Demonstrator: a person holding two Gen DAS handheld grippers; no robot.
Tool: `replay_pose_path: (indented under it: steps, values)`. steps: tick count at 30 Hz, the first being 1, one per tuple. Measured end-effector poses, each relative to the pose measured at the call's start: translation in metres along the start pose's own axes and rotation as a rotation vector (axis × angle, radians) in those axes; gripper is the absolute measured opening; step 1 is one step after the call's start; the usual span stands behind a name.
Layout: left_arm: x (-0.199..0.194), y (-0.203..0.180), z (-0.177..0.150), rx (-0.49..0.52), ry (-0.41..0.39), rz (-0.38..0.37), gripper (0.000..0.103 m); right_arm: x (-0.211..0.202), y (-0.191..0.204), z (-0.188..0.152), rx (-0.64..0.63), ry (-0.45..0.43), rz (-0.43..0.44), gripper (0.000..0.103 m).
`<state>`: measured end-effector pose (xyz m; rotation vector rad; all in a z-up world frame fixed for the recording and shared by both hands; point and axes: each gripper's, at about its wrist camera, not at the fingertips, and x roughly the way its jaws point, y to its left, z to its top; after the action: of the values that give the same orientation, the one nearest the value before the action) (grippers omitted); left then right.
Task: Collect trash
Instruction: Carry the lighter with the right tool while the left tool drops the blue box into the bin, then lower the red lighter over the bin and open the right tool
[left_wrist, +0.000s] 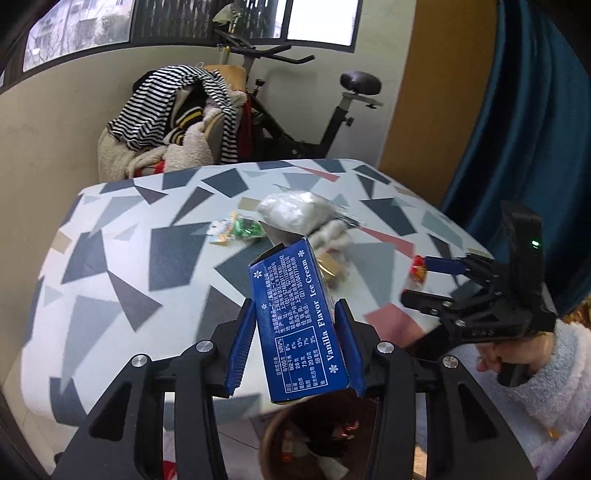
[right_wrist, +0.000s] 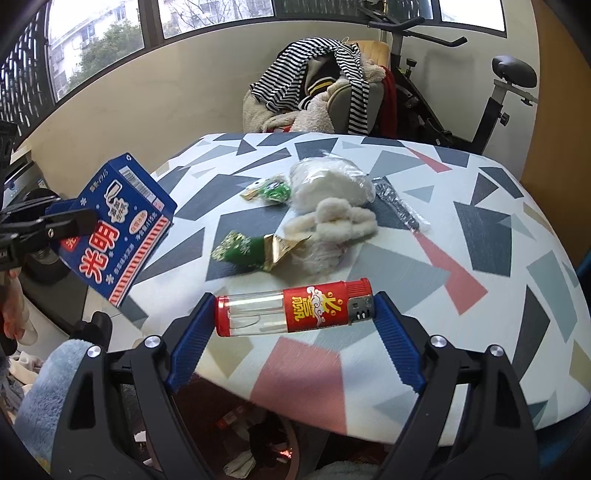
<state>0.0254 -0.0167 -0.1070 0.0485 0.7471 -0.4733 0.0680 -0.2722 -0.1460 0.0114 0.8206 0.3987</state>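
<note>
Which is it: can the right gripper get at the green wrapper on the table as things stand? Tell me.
Probably not yet. The right gripper already holds a lighter end to end between its fingers. The green wrapper lies uncovered on the table just ahead, so only the full grip blocks it.

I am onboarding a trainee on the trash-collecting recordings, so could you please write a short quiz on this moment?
1. Multiple choice: what does the left gripper hold? A) a green wrapper B) a blue ice cream box C) a plastic bag
2. True or false: the lighter lies loose on the patterned table.
3. Short answer: what sits below the table edge, under both grippers?

Key
1. B: the blue ice cream box is clamped between its pads.
2. False: the right gripper holds it end to end, above the table.
3. A trash bin with litter inside.
</note>
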Motion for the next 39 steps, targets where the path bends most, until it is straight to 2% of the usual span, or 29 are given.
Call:
replay_pose_path:
  steps: [7, 16, 29, 30, 32, 36, 38, 39]
  values:
    - [-0.008, -0.024, -0.039, 0.060, 0.025, -0.053, 0.043, -0.013, 0.008, -0.018, 0.016, -0.001, 0.012, 0.084]
    - [0.019, -0.044, -0.089, 0.077, 0.152, -0.114, 0.043, -0.023, 0.004, -0.037, 0.035, 0.014, 0.026, 0.084]
    - [0.064, -0.058, -0.118, 0.080, 0.271, -0.211, 0.045, -0.024, -0.001, -0.049, 0.064, 0.023, 0.025, 0.084]
    - [0.065, -0.058, -0.118, 0.079, 0.276, -0.218, 0.047, -0.024, -0.001, -0.049, 0.065, 0.023, 0.025, 0.084]
    - [0.063, -0.058, -0.117, 0.071, 0.262, -0.216, 0.062, -0.025, -0.001, -0.049, 0.066, 0.021, 0.024, 0.084]
    - [0.052, -0.045, -0.109, 0.019, 0.217, -0.207, 0.081, -0.026, 0.000, -0.053, 0.062, 0.029, 0.022, 0.084]
    - [0.045, -0.037, -0.103, -0.006, 0.189, -0.196, 0.095, -0.023, 0.003, -0.057, 0.053, 0.047, 0.018, 0.084]
    - [0.042, -0.034, -0.101, -0.011, 0.178, -0.188, 0.097, -0.021, 0.006, -0.060, 0.044, 0.060, 0.020, 0.084]
